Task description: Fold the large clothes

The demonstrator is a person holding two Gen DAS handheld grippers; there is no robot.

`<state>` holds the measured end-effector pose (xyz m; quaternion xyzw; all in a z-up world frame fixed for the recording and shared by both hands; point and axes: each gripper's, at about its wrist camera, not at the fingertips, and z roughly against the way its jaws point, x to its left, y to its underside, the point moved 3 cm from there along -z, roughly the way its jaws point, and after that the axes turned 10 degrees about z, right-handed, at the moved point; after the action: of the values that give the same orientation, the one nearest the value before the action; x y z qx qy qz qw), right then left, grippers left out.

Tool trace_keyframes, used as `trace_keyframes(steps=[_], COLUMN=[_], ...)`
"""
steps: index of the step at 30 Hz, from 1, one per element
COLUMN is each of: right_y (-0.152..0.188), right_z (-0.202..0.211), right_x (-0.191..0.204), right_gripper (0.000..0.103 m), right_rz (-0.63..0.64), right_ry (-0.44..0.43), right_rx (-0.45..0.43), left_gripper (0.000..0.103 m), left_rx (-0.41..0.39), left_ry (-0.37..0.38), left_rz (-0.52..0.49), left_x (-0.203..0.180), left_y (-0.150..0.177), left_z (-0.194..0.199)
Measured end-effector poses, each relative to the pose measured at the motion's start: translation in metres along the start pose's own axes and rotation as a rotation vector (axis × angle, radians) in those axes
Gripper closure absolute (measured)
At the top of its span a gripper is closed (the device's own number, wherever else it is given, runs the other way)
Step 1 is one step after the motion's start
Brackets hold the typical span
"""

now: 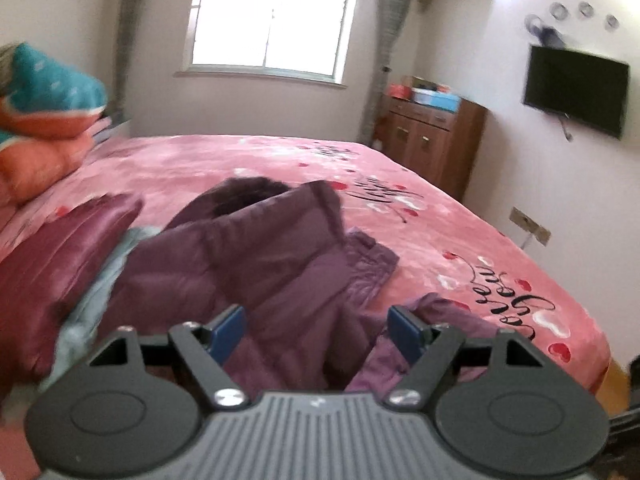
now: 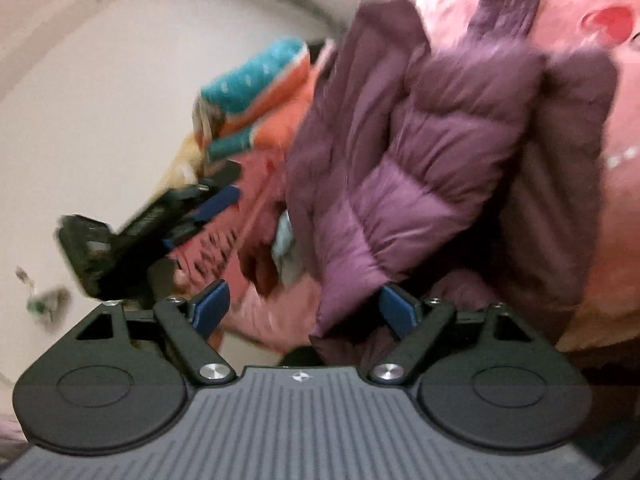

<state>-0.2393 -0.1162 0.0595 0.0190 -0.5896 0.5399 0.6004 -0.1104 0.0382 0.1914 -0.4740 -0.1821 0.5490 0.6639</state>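
Now the left gripper is hovering low over the purple puffer jacket, angled slightly downward, its blue pads wide apart and pressing on nothing. That jacket is lying crumpled on the pink bedspread, toward six o'clock in the left wrist view. Meanwhile the right gripper is sitting rolled sideways, jaws spread wide, with a jacket fold lying loose between them. At nine o'clock in its view, the left gripper is showing, blurred.
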Motion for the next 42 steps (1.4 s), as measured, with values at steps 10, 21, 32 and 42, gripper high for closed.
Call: trace_keyframes(steps=[10,21,32,42], right_y=[-0.011,-0.037,-0.046,-0.036], right_z=[0.054,-0.042,-0.03,-0.014], right_x=[-0.098,-0.128,-0.158,-0.159], right_gripper=[0.0,0.0,0.0,0.023], right_rz=[-0.279,-0.172,-0.166,-0.213], right_ry=[0.344,0.364,0.324,0.233], right_rx=[-0.328,-0.121,-0.047,-0.043], left_gripper=[0.025,0.034,0.043,0.101], left_rx=[0.085,0.354,0.495,0.488], left_ry=[0.116,-0.01,-0.193,-0.155], left_rz=[-0.239,-0.47,-0.626,-0.598], left_x=[-0.08,-0.115,-0.096,-0.09], left_y=[-0.029,0.012,0.053,0.042], left_z=[-0.108,-0.265,-0.344,-0.353])
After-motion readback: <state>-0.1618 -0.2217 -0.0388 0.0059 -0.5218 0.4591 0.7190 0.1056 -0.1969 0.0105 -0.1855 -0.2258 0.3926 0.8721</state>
